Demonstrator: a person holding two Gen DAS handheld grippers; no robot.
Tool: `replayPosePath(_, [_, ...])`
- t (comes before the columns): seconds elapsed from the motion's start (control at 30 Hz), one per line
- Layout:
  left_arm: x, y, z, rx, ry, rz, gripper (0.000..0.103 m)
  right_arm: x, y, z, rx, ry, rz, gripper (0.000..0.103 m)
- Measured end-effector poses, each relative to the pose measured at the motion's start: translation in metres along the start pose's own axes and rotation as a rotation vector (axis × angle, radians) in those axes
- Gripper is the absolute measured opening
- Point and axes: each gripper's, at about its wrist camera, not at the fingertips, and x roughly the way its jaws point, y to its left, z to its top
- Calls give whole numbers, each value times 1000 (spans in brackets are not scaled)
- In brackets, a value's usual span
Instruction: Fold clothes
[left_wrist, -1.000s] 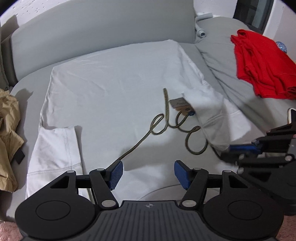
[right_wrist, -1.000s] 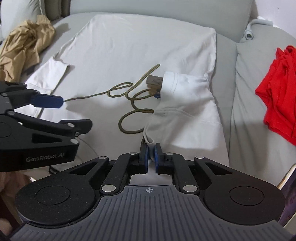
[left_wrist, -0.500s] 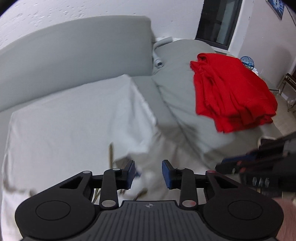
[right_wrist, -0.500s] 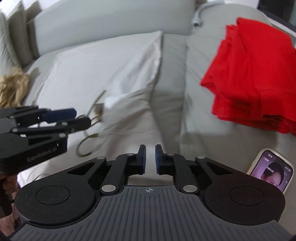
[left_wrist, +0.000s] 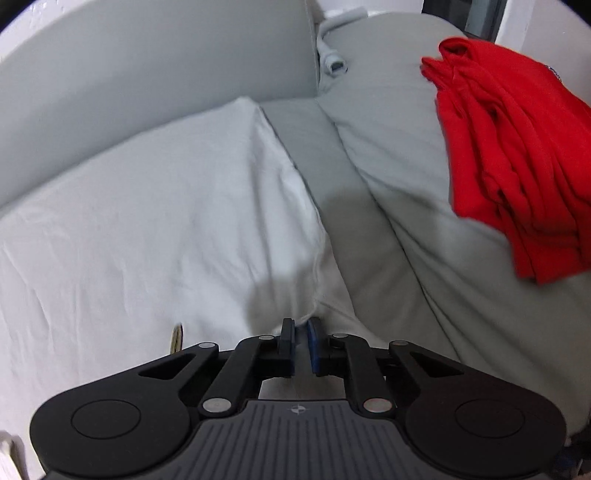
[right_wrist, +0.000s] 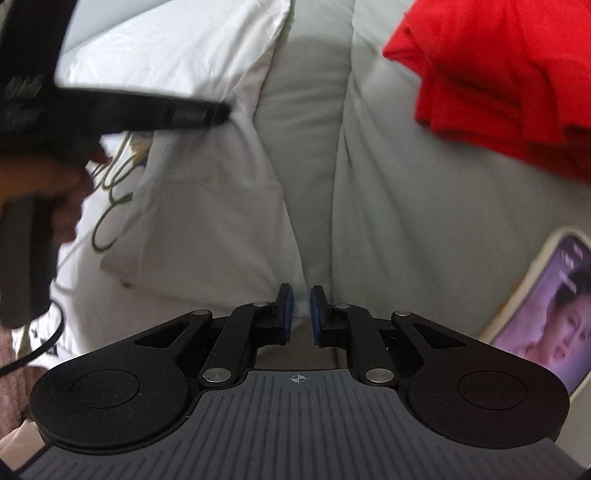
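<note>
The left gripper (left_wrist: 302, 324) is drawn nearly closed: its jaws have just been closing, and a thin fold of the white garment (left_wrist: 155, 229) is seen between the blue pads (left_wrist: 314, 332) at the garment's right-hand hem. Whether the pads actually press the cloth cannot be told with certainty, though the fabric rises into the narrow gap. In the right wrist view the same tool appears as a blurred dark shape at upper left, carried by a hand (right_wrist: 55, 184).

The right gripper (right_wrist: 300, 303) is likewise narrowed to a slim gap, and a pale, blurred sliver of white cloth is seen between its pads — at the lower right corner of the folded sleeve, where the garment meets the grey cover.

The white garment is spread flat on a grey sofa cushion (left_wrist: 388, 206), with a grey backrest (left_wrist: 147, 74) behind it. An olive cord (right_wrist: 110, 206) is laid in loops on the garment, partly hidden by the hand. A red garment (left_wrist: 517, 166) is piled to the right on the neighbouring cushion. A white cable end (left_wrist: 334, 62) is lodged in the corner of the sofa. At far right a phone (right_wrist: 550, 314) is lying screen-up — lit. No readable writing is made out; the marks on the blurred tool are illegible.
</note>
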Motion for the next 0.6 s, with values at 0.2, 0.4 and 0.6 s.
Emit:
replayPosePath(0.2, [-44,21,-19,-9,-52,-37,13,-24,11,2,-19,-80,-15,16])
replayPosePath(0.4, [-69,54,-47,-34,17,24,13,-24,56,16,-43,-185,72,20])
replayPosePath(0.6, [-101,91,-69,-50,35,75,14,-7,95,0,-116,-88,16,24])
